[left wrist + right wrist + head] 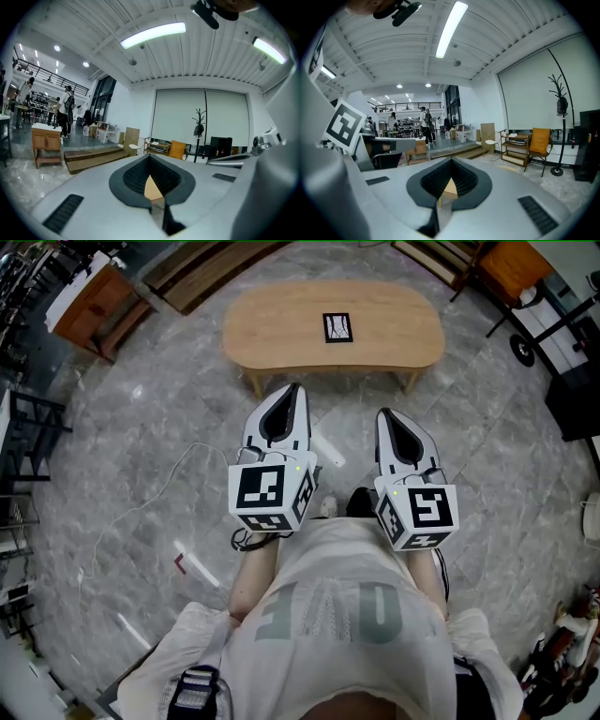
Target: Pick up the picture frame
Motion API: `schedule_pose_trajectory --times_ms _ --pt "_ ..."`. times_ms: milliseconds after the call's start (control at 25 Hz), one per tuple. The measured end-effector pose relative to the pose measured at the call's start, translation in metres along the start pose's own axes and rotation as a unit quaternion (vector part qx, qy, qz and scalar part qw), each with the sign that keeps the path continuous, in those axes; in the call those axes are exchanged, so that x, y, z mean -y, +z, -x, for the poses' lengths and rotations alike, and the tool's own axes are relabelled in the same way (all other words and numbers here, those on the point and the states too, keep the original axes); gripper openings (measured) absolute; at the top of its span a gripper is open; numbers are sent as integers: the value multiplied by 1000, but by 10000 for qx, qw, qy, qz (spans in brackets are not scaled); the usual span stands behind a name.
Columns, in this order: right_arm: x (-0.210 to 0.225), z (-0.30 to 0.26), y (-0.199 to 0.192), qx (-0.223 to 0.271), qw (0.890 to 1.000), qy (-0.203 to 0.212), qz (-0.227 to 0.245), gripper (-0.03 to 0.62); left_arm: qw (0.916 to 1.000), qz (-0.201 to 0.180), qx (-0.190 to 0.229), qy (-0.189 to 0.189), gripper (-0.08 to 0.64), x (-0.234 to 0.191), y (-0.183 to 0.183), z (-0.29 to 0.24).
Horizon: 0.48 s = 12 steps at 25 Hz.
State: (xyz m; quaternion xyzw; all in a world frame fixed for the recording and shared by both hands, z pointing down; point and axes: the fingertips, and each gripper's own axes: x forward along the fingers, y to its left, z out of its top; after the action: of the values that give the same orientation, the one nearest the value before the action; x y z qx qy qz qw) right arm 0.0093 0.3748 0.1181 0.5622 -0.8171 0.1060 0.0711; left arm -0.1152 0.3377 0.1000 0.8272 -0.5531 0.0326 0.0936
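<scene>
The picture frame (pixel 337 327), small with a black border, lies flat on the oval wooden table (pixel 281 324) at the top of the head view. My left gripper (pixel 294 388) and right gripper (pixel 382 413) are held side by side over the marble floor, short of the table's near edge and pointing toward it. Both are shut with nothing between their jaws. In the left gripper view the left gripper (pixel 150 157) shows only a sliver of table top through its closed jaws. The right gripper (pixel 451 160) shows the same in the right gripper view. Neither of these views shows the frame.
A wooden cabinet (pixel 94 301) and low wooden steps (pixel 202 268) stand at the back left. An orange chair (pixel 511 263) and black stands are at the back right. A white cable (pixel 141 512) runs across the floor on the left. People (pixel 425 123) stand far off.
</scene>
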Motion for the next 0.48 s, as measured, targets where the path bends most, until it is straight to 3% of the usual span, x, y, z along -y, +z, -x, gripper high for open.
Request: schedule_pose_trajectory --times_ms 480 --pt "8 -4 1 66 9993 -324 179 5 9998 -9 97 166 9 -28 -2 -4"
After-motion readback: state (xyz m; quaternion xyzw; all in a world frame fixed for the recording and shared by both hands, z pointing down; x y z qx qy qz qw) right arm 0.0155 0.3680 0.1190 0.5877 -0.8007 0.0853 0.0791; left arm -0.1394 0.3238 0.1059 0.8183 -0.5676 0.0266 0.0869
